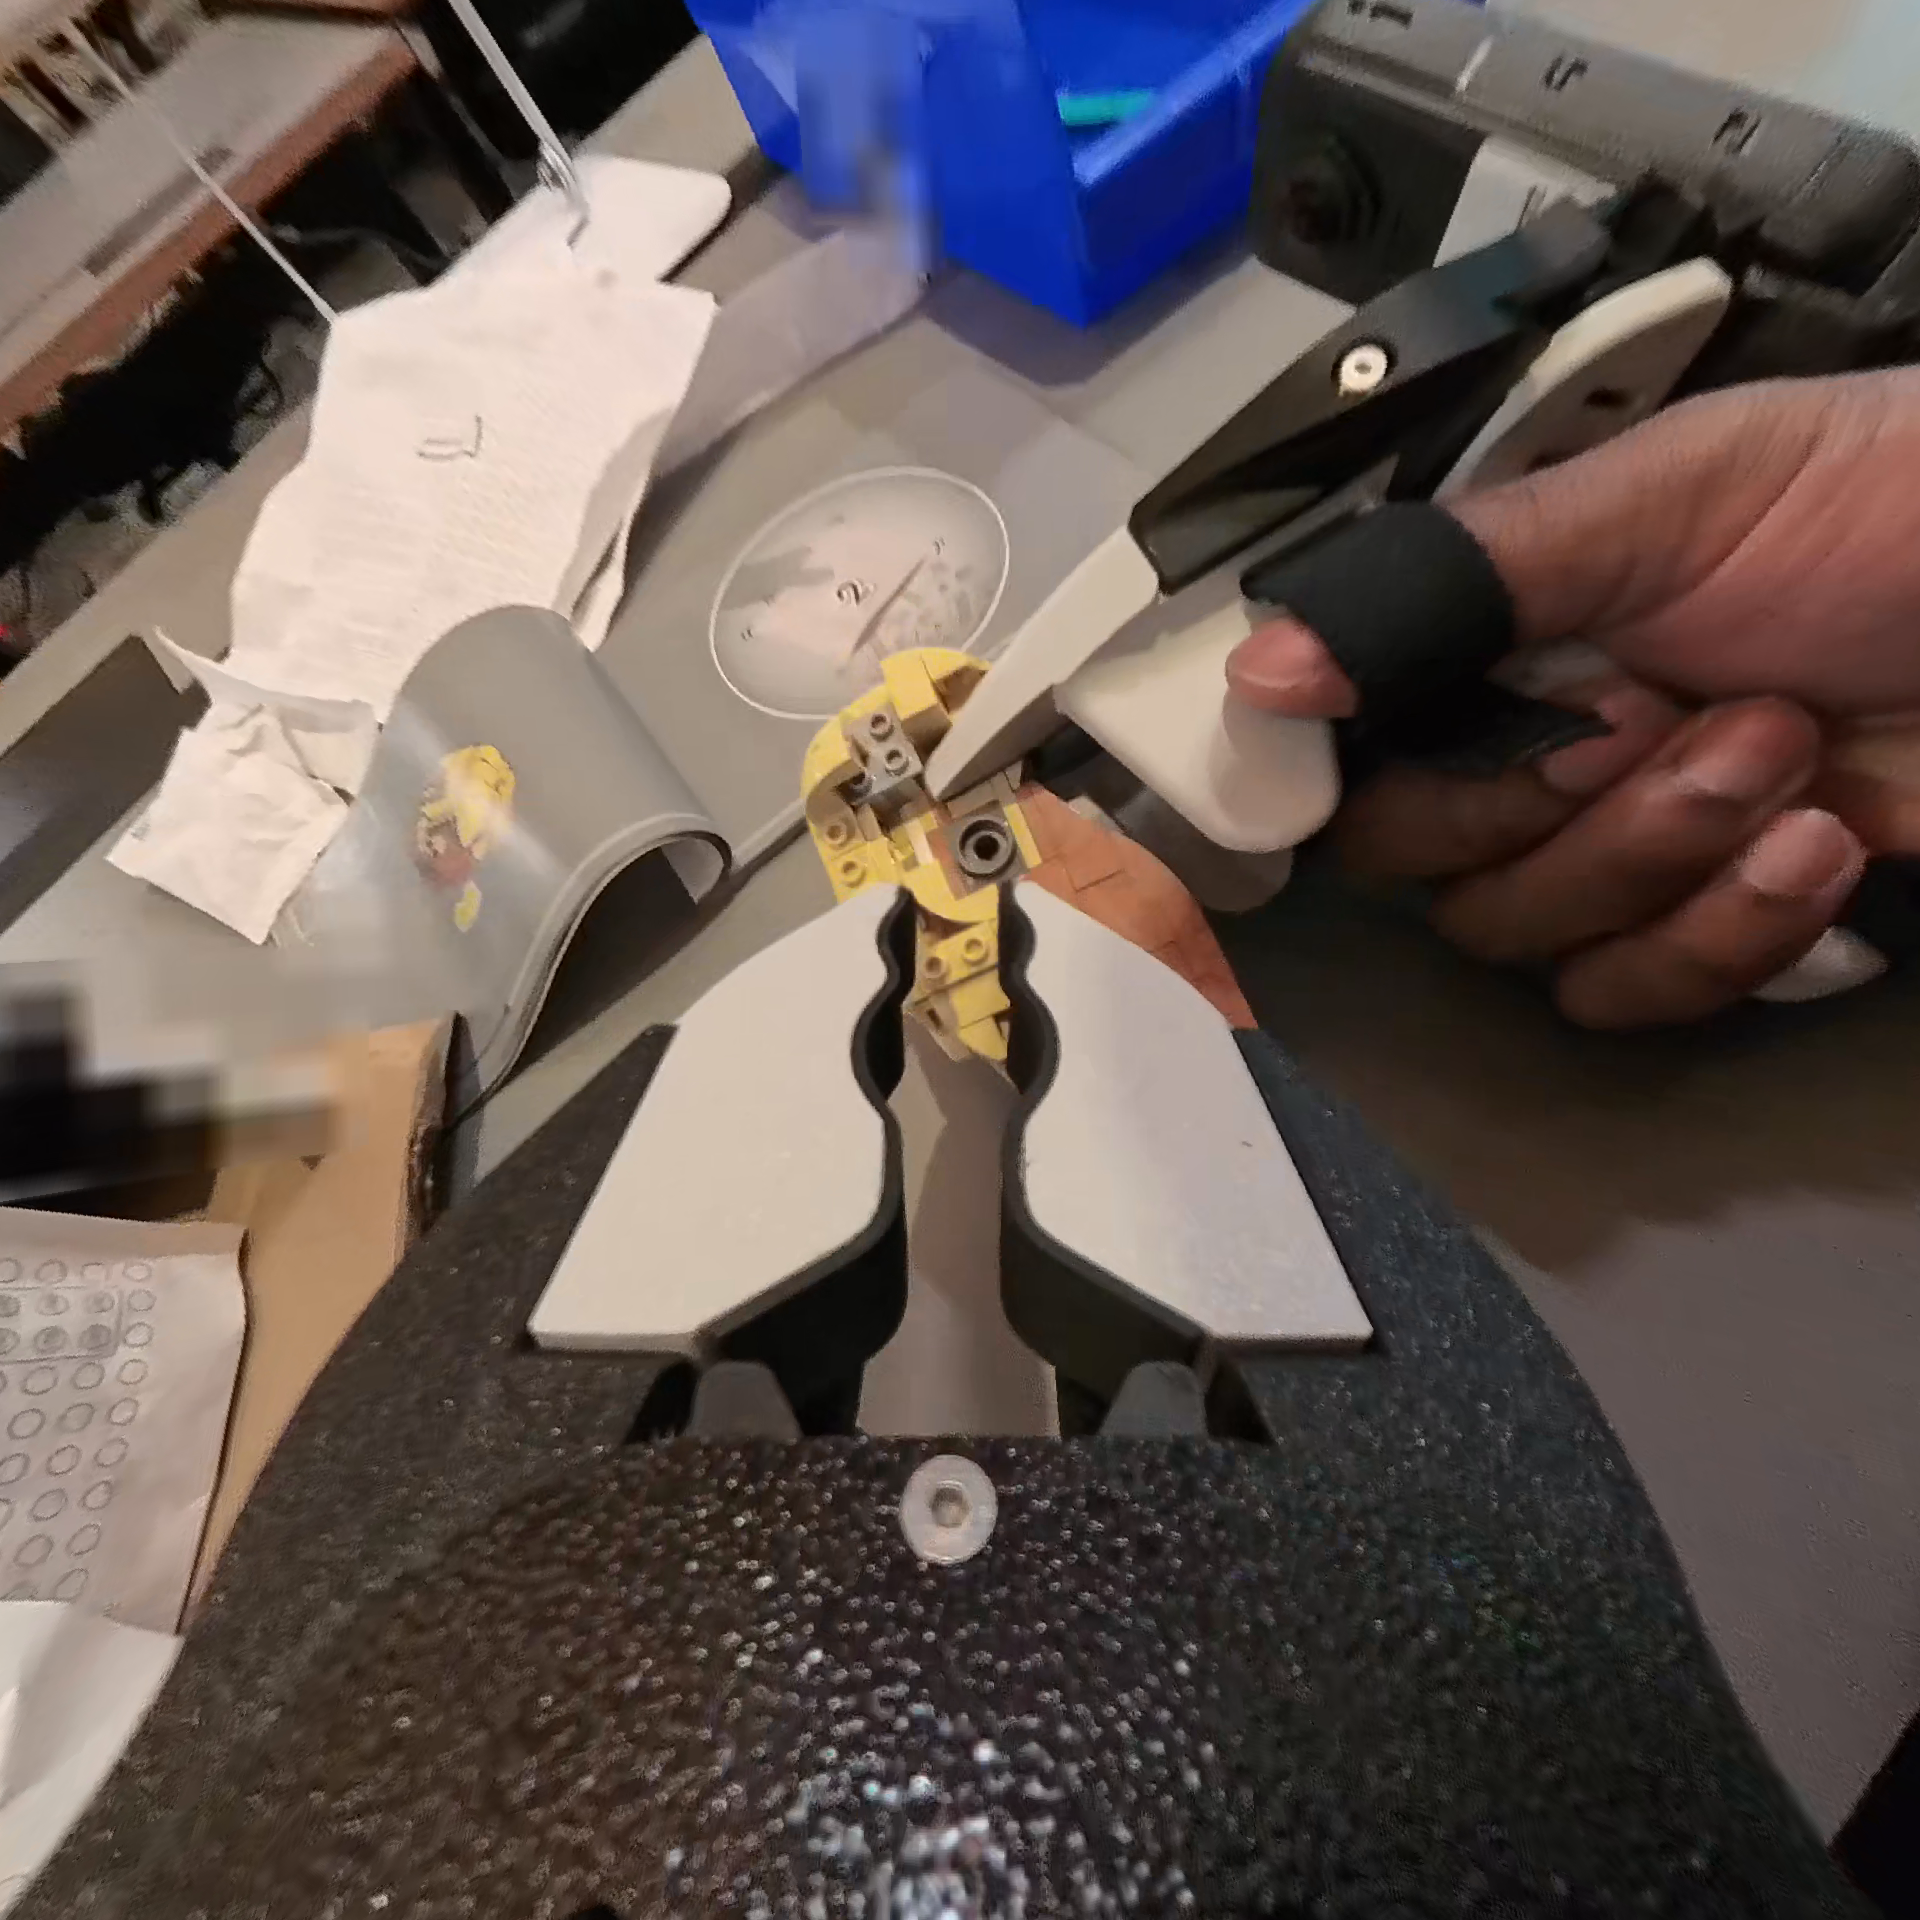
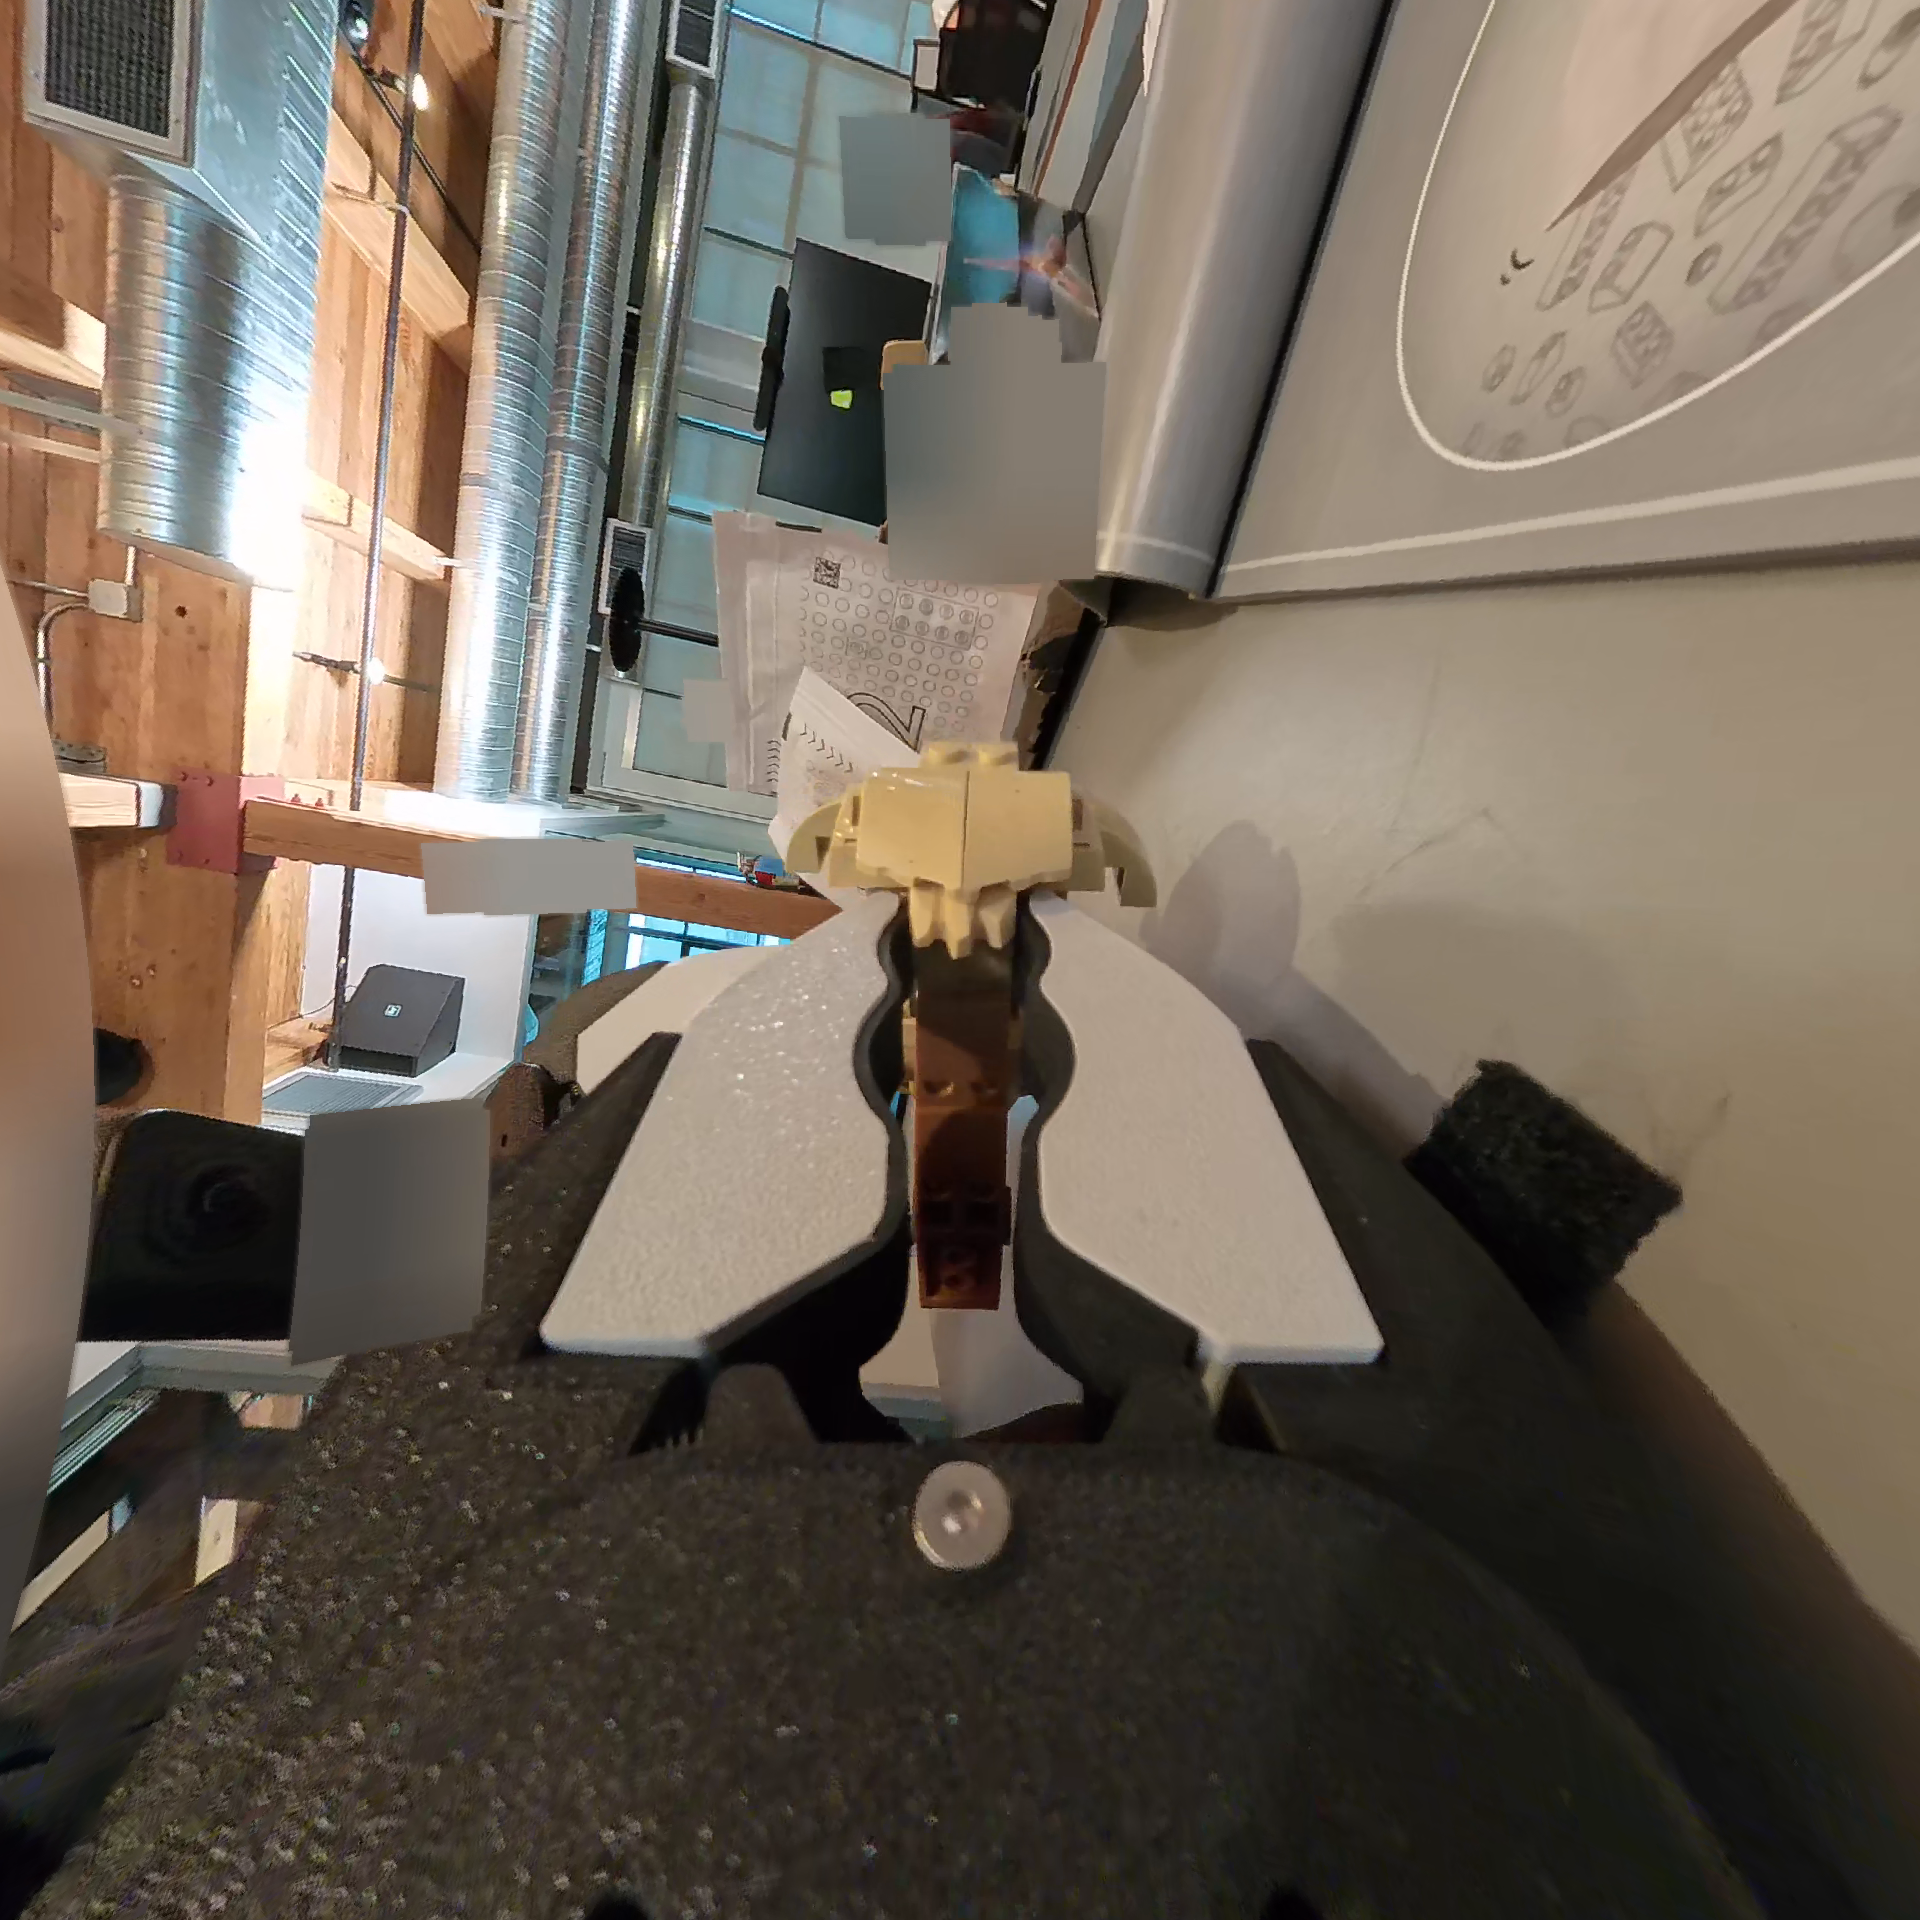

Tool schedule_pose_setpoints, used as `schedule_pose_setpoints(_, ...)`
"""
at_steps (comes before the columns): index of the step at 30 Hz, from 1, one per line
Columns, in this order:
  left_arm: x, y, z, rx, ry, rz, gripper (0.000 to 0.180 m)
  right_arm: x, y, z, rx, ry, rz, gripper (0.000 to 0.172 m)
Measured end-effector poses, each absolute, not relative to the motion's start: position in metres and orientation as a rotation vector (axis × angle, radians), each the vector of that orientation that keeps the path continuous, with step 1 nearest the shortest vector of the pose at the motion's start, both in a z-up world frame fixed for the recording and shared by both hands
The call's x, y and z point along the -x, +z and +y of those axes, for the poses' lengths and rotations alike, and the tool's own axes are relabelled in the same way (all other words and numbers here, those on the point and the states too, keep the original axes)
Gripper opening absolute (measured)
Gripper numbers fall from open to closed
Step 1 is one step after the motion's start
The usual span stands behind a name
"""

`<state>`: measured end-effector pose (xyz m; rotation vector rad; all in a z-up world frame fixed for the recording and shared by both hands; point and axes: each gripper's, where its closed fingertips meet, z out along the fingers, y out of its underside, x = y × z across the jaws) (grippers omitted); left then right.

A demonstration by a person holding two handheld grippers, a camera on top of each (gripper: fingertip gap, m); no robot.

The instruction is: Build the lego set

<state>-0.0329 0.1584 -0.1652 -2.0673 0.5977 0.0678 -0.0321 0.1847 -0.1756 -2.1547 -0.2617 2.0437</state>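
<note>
My left gripper (image 1: 956, 914) is shut on the lower yellow part of a small yellow, tan and grey brick model (image 1: 904, 800), held above the grey table. My right gripper (image 1: 945, 784) comes in from the upper right, gripped by a hand (image 1: 1662, 727), and its fingertips meet the same model. In the right wrist view my right gripper (image 2: 961, 925) is shut on a brown brick strip (image 2: 961, 1091) that runs back between its fingers. The pale yellow model (image 2: 966, 831) sits at the tips. The brown part also shows in the left wrist view (image 1: 1122, 894).
An open grey instruction booklet (image 1: 582, 748) lies on the table just beyond the model, also in the right wrist view (image 2: 1662, 312). A blue bin (image 1: 1039, 156) stands at the back. White paper bags (image 1: 468, 436) lie at the left. A cardboard box (image 1: 312, 1195) is at the near left. My left and right fingertips are right by each other.
</note>
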Motion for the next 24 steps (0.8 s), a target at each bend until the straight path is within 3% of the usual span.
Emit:
schedule_pose_setpoints(12, 0.035, -0.189, 0.161, 2.171, 0.122, 0.609, 0.013, 0.036, -0.187, 0.181, 2.265, 1.984, -0.292, 0.022)
schedule_pose_setpoints(24, 0.037, -0.190, 0.162, 2.058, -0.081, 0.573, 0.001, 0.034, -0.198, 0.173, 2.364, 1.834, -0.582, 0.019)
